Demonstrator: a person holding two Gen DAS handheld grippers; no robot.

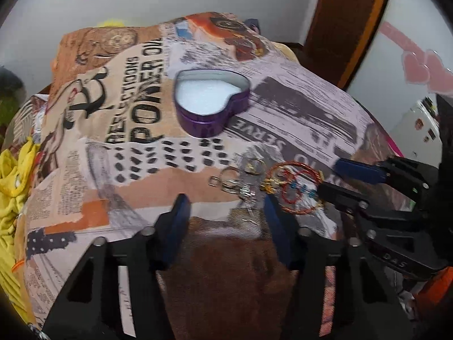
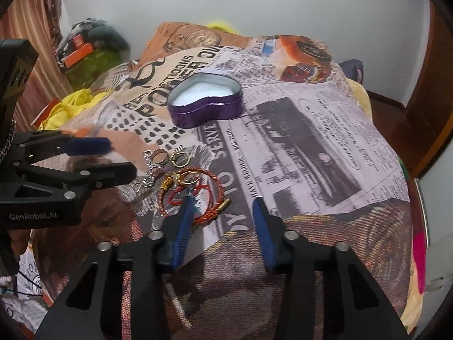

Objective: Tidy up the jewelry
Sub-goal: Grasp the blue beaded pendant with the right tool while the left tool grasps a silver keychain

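A purple heart-shaped tin with a white foam lining stands open on the printed blanket; it also shows in the right wrist view. Nearer lies a small heap of jewelry: red and orange twisted bangles, gold rings and silver pieces. My left gripper is open and empty just in front of the heap. My right gripper is open, its left finger over the bangles. Each gripper shows in the other's view: right, left.
The printed newspaper-pattern blanket covers a bed and drops off at its edges. Yellow cloth lies at the left. A wooden door frame and a white wall stand behind. Clutter sits in the far left corner.
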